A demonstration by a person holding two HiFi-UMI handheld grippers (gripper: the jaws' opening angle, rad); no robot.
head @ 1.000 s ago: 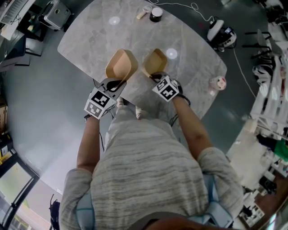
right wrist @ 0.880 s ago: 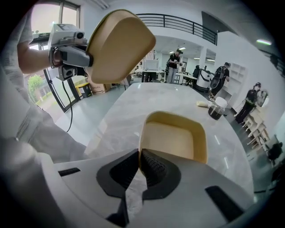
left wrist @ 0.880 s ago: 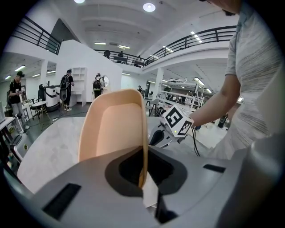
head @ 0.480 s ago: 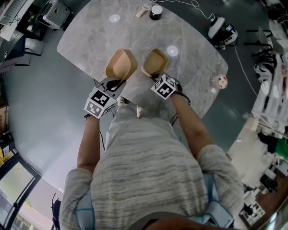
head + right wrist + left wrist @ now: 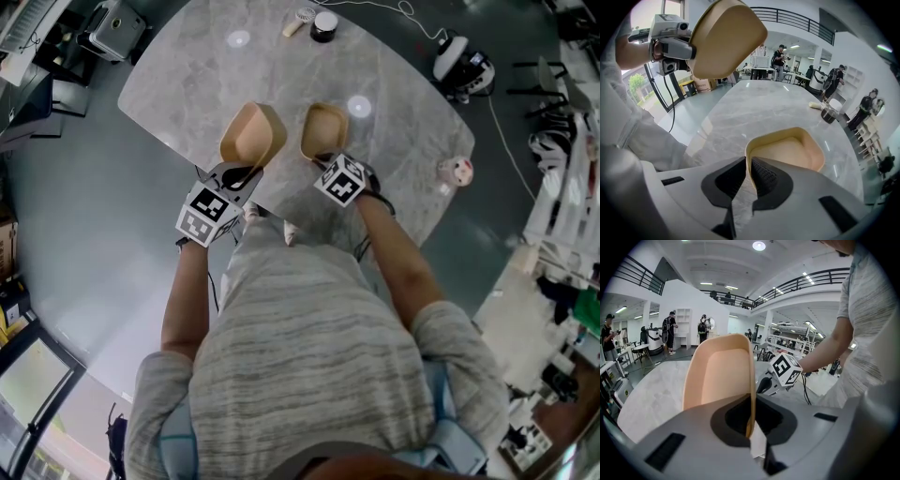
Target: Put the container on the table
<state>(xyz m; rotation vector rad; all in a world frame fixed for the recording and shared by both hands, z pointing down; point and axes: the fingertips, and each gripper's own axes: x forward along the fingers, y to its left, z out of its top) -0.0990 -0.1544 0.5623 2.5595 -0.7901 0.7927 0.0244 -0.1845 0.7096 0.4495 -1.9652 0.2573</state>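
Observation:
Two tan, empty containers are held over the grey marble table (image 5: 197, 66). My left gripper (image 5: 234, 173) is shut on the rim of the larger container (image 5: 251, 134), which stands tilted on edge in the left gripper view (image 5: 719, 373). My right gripper (image 5: 323, 157) is shut on the near rim of the smaller container (image 5: 324, 129); in the right gripper view this container (image 5: 787, 150) sits level, low over or on the tabletop (image 5: 764, 105). The larger container (image 5: 726, 37) hangs high at the upper left there.
At the table's far end stand a dark round jar (image 5: 325, 28) and a small brush-like item (image 5: 300, 22). A small pink-white object (image 5: 454, 172) rests near the table's right edge. Cables and equipment lie on the floor to the right. People stand far off in the hall.
The right gripper has turned the smaller container from tilted to level and brought it lower over the table. The left gripper and its container have stayed put.

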